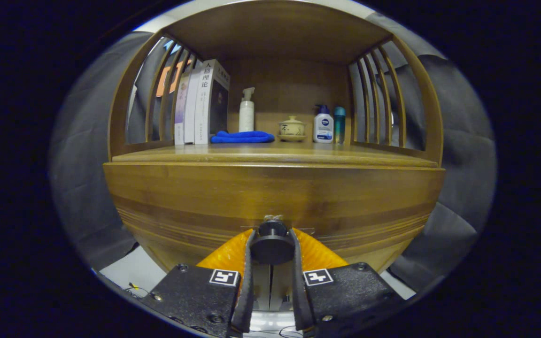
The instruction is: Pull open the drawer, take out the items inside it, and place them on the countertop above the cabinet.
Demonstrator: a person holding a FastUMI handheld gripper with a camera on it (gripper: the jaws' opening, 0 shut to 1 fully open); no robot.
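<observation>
Black tool (272, 251) fingers clamp the round drawer knob (272, 239) on the wooden drawer front (270, 197).

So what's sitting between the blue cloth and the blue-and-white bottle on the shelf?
In the gripper view, a small lidded cup on a saucer stands between the blue cloth and the blue-and-white bottle. Lower down, the gripper is shut on the drawer knob.

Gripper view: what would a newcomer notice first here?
First, the claw, both fingers pressed on the dark round drawer knob low on the wooden cabinet front. Next, the countertop above, with books, a blue cloth, bottles and a lidded cup.
</observation>
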